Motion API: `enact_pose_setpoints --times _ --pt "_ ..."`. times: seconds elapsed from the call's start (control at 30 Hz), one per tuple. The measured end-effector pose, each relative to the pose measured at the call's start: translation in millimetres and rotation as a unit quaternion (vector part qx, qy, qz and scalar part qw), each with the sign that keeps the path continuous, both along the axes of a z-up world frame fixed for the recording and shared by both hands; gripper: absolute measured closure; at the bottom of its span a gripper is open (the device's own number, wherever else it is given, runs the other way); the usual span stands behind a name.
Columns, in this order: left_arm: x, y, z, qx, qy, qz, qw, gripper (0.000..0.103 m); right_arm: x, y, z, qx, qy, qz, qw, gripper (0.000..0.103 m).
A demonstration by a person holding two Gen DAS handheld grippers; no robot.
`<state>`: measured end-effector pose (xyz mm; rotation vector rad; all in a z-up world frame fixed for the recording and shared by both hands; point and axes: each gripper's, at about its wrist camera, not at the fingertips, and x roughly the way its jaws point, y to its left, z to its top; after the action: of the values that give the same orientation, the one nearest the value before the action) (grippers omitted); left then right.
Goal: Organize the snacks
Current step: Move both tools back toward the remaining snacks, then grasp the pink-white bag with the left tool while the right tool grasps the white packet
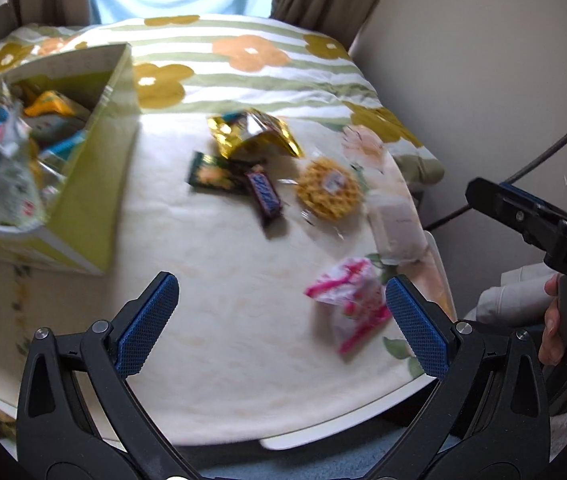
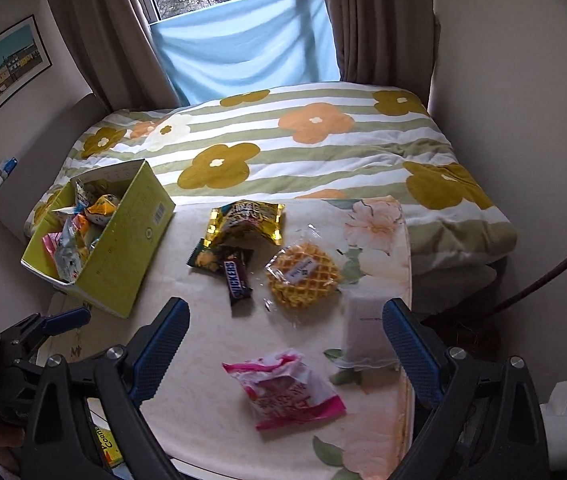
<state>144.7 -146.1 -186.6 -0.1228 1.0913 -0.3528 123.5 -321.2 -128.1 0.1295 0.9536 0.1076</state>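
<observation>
A: Why is the box (image 2: 123, 256) at the table's (image 2: 187, 360) left edge?

B: It collects the snacks; we already see it packed with packets, so we judge the task partly done. Right of the box lie the gold bag (image 2: 249, 220), dark packet (image 2: 205, 258), Snickers (image 2: 238, 282), waffle (image 2: 303, 276), white pouch (image 2: 365, 330) and pink packet (image 2: 291, 394).

A: And our grippers?

B: Both empty, with jaws spread wide. Our left gripper (image 1: 281, 322) hovers right of the box, beside the pink packet. Our right gripper (image 2: 285, 340) hangs above the pink packet, likely our next pick.
</observation>
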Motion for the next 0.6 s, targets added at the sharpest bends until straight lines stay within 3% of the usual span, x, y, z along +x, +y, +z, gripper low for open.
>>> enact_pose_setpoints --times 0.33,0.6 --pt "-15.5 -73.6 -68.0 -0.008 0.052 0.015 0.9985 0.001 -5.2 -48.5 -46.1 -0.003 0.006 -0.005 1.000 0.007" --pt "1.0 -103.1 -111.7 0.008 0.049 0.026 0.9984 0.001 5.4 -58.6 -81.8 -0.013 0.018 -0.017 1.000 0.007"
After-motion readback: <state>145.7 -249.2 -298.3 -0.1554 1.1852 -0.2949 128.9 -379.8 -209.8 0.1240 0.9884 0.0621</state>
